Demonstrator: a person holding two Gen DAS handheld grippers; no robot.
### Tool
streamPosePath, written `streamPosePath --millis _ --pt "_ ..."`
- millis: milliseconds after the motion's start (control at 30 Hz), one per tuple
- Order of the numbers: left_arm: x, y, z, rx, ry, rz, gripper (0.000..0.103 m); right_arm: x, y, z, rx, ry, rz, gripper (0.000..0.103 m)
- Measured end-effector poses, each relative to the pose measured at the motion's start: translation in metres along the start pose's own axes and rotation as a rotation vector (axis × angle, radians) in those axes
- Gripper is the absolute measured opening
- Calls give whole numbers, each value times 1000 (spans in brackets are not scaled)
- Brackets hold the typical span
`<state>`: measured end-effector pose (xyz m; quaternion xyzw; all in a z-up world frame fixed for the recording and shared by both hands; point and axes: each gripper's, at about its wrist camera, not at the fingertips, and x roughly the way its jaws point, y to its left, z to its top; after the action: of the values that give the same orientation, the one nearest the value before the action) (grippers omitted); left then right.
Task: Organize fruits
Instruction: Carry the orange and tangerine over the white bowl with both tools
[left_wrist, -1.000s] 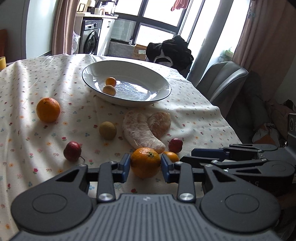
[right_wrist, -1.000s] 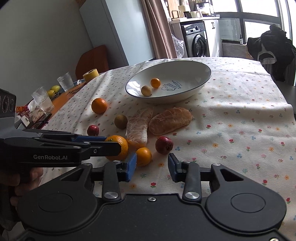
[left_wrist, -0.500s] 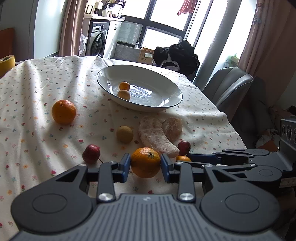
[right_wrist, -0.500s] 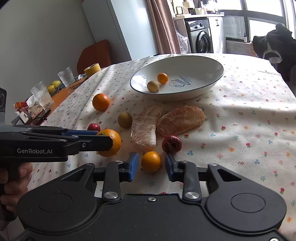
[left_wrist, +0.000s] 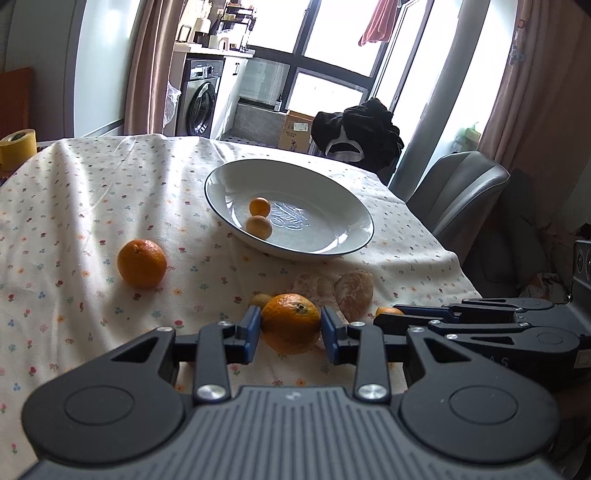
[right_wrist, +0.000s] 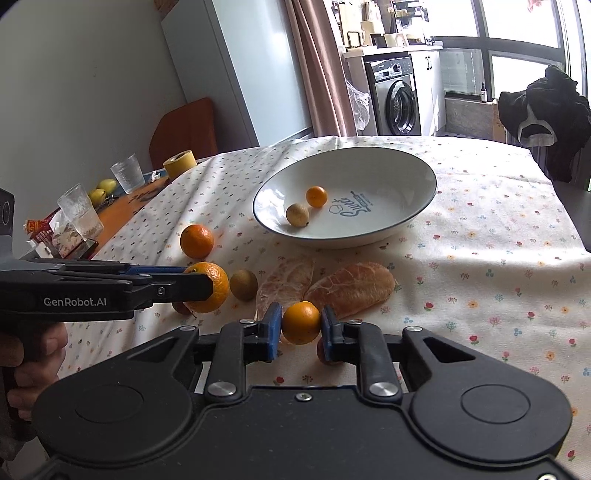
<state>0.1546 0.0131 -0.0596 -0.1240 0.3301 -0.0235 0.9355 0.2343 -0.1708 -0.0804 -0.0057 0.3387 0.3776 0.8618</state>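
A: What is the biggest thing here?

B: The table, under a flowered tablecloth. On it sits a wide white bowl with a dark rim, holding two small fruits: a small orange one and a yellowish one just beside it.

A: And in front of the bowl?

B: Two peeled citrus segments lie side by side on the cloth. To their left is a brownish round fruit, and further back a loose orange rests by itself.

A: What are the grippers doing?

B: The left gripper has its blue pads pressed on both sides of a large orange, which looks lifted clear of the cloth. The right gripper is clamped the same way on a smaller orange, near the segments.

A: Anything smaller?

B: A dark red fruit peeks out under the right gripper's right finger, mostly hidden.
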Motion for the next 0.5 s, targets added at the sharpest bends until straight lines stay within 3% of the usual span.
streamPosePath --millis 500 --pt "10 4 24 7 -28 17 34 11 -8 30 25 -61 -29 21"
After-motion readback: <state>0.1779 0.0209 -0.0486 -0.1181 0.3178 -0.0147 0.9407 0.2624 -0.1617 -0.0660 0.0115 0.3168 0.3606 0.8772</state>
